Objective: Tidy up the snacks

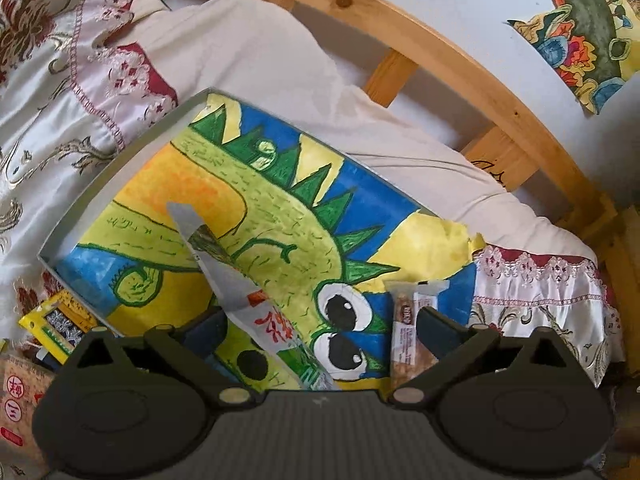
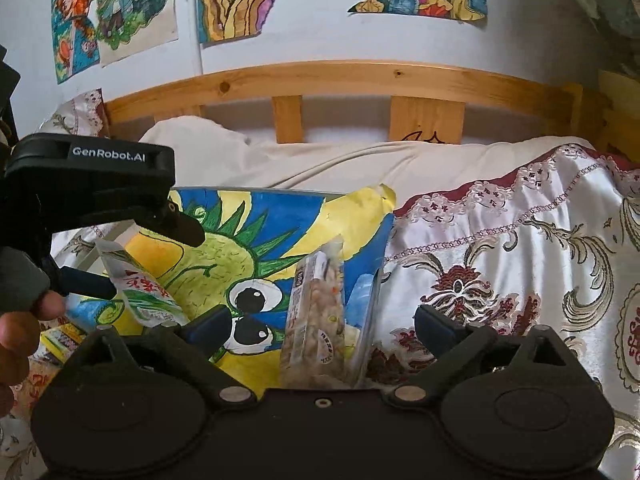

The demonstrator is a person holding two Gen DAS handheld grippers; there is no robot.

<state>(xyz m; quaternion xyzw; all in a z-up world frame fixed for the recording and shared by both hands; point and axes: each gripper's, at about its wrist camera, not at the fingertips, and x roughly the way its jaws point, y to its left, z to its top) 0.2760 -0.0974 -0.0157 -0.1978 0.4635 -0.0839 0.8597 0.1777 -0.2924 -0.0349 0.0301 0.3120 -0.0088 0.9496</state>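
Observation:
A shallow white box (image 1: pixel 120 168) lined with a green dragon drawing lies on the bed; it also shows in the right wrist view (image 2: pixel 370 308). My left gripper (image 1: pixel 320 332) is open above the box. A long white snack packet with red print (image 1: pixel 256 300) lies between its fingers, and whether it touches them I cannot tell. It shows in the right wrist view (image 2: pixel 140 280) beside the left gripper (image 2: pixel 132 256). A clear nut bar packet (image 1: pixel 408 320) rests at the box's right wall. My right gripper (image 2: pixel 324 328) is open just behind that nut bar (image 2: pixel 316 316).
Yellow snack packets (image 1: pixel 56 320) and an orange packet (image 1: pixel 20 400) lie left of the box. A patterned satin bedspread (image 2: pixel 520 260), a white pillow (image 1: pixel 248 52) and a wooden headboard (image 2: pixel 320 76) surround it. Drawings hang on the wall (image 2: pixel 112 12).

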